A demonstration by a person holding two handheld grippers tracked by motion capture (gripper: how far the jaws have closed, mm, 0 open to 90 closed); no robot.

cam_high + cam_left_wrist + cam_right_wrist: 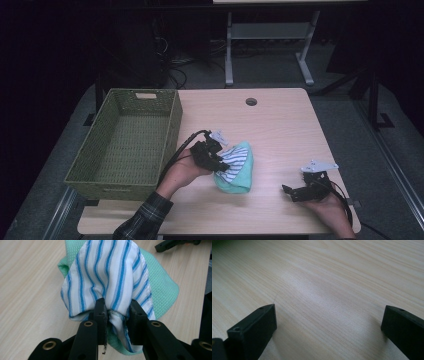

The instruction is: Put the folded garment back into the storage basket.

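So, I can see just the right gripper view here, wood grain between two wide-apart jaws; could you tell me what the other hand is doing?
Observer: The left gripper is shut on a blue-striped white cloth.
Operator: Thank you. Is that cloth lying alone?
Observer: No, it rests on a mint green cloth on the table.
Operator: And is there anywhere to put them?
Observer: A green woven basket stands at the table's left side, beside the left hand.
Operator: Where am I, relative to the cloths?
Observer: The right gripper sits apart, to their right, near the front edge.
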